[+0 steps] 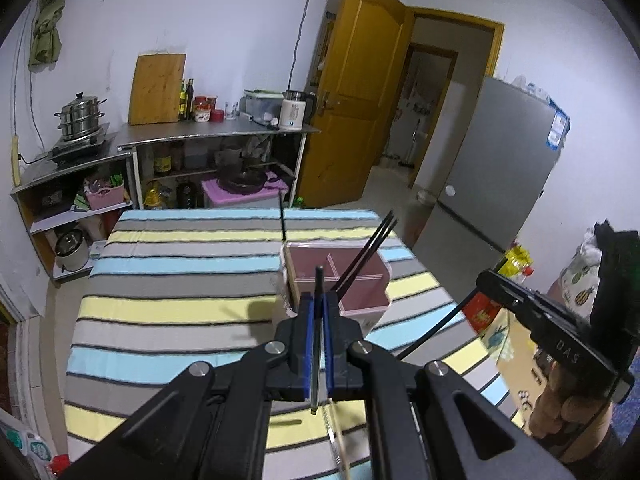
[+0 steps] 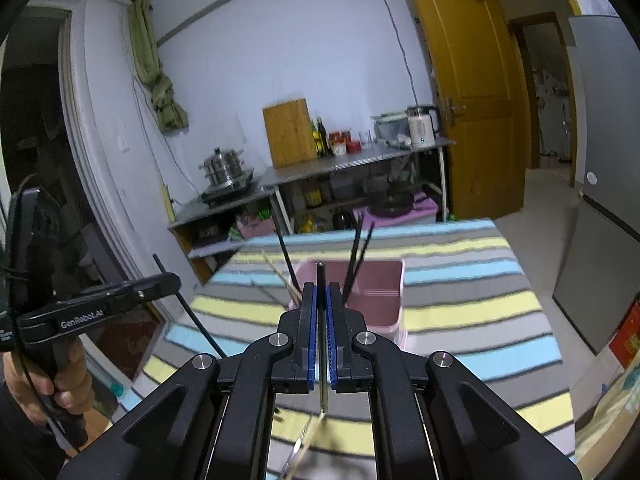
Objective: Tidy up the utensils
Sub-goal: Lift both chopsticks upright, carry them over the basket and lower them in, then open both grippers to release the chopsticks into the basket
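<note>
My left gripper [image 1: 319, 300] is shut on a black chopstick [image 1: 318, 280] that stands upright between the blue pads, above the striped table. My right gripper [image 2: 320, 294] is shut on another black chopstick [image 2: 321, 276], also upright. A pink divided utensil box [image 1: 360, 280] stands just beyond the left gripper, with black chopsticks [image 1: 370, 248] leaning in it. The box also shows in the right wrist view [image 2: 376, 292], straight ahead, with chopsticks [image 2: 358, 252] in it. The right gripper body shows in the left wrist view [image 1: 548, 320], and the left gripper body in the right wrist view [image 2: 100, 300].
The table wears a striped cloth [image 1: 180, 280]. A light wooden utensil [image 2: 304, 440] lies on the cloth below my right gripper. Kitchen shelves [image 1: 208, 132] with pots stand beyond the table. A fridge [image 1: 500, 184] and an open door [image 1: 352, 92] are at the right.
</note>
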A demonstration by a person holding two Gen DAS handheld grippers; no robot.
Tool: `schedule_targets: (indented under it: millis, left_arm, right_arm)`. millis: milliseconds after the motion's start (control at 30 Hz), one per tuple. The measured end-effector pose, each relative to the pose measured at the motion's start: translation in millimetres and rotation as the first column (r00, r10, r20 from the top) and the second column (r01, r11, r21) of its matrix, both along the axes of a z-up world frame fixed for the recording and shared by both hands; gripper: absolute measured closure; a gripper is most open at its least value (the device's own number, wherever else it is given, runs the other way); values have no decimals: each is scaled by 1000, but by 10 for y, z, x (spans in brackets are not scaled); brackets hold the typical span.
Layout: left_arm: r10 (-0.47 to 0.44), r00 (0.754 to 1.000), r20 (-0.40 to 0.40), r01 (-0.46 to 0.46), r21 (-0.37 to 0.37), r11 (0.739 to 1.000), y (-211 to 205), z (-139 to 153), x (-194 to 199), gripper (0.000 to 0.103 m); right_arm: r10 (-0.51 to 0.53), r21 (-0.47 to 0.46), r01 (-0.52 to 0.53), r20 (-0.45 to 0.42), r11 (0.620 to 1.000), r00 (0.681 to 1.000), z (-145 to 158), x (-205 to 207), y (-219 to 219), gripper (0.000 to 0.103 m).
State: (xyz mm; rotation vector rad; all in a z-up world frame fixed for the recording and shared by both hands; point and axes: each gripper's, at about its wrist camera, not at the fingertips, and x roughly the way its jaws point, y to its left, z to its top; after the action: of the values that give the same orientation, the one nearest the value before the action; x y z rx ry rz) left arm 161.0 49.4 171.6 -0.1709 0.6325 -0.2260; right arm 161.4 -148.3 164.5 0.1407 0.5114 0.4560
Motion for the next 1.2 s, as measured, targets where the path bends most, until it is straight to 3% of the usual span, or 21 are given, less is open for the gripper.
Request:
schedule_targets:
  millis: [300, 633, 833, 1200]
  left_arm:
    - [21, 998, 59, -19, -31, 999, 2, 363, 294, 98]
    - [49, 993, 106, -43, -58, 997, 53, 548, 595, 98]
    - [55, 993, 100, -49, -66, 997, 58, 402, 741, 98]
    - [50, 999, 0, -50, -70, 996, 17, -139, 963, 98]
  right_arm:
    - [-28, 52, 24, 81, 998, 996, 365, 220, 17, 99]
    - [-62, 96, 52, 102, 994, 993, 416, 499, 20, 99]
    - [-69, 83, 61, 98, 995, 993, 321, 612, 69, 99]
    - [-58, 39, 58, 17, 998, 998, -109, 782, 199, 99]
